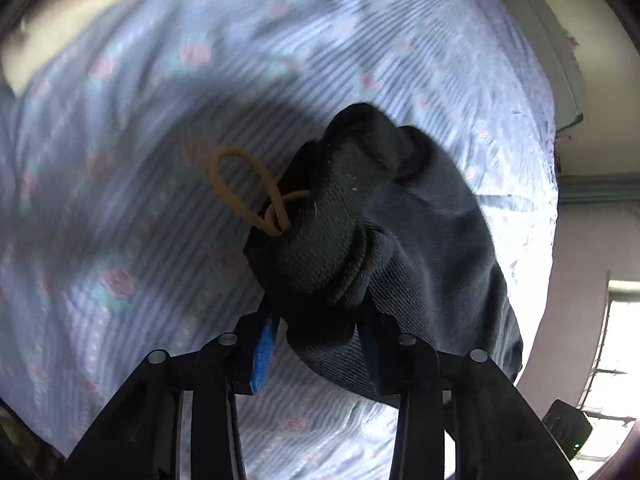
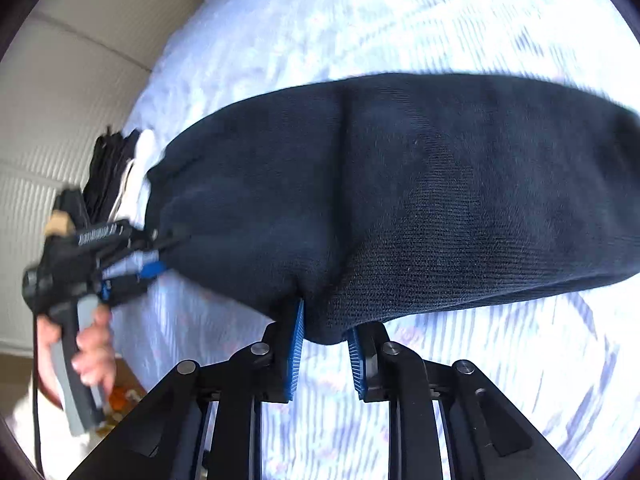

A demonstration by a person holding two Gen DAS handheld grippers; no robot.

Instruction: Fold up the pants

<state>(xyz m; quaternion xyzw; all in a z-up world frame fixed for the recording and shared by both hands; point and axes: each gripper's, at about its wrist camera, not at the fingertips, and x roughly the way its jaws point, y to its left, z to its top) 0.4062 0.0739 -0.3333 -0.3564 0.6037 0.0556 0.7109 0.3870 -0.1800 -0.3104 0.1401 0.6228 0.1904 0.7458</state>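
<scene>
over the bed (image 2: 400, 8), with its pale blue striped sheet with pink flowers, the dark blue pants (image 2: 400, 184) hang in the air, stretched between the two tools. at the near edge, the right gripper (image 2: 325, 342) has its blue fingers (image 2: 295, 344) pinching a fold of the pants' bottom edge. far to the left in that view, the left gripper (image 2: 154, 256) bites the other end of the pants, and a person's hand (image 2: 86, 344) holds its grey handle. in the left wrist view, the left gripper (image 1: 320, 332) is closed tight on a thick bunch of the pants (image 1: 360, 220), right at the ribbed waistband (image 1: 324, 248). a tan drawstring (image 1: 244, 188) loops out of the waistband to the left. a small pile of black and white clothes (image 2: 120, 168) lies on the bed near the left gripper. both views are a bit blurry.
</scene>
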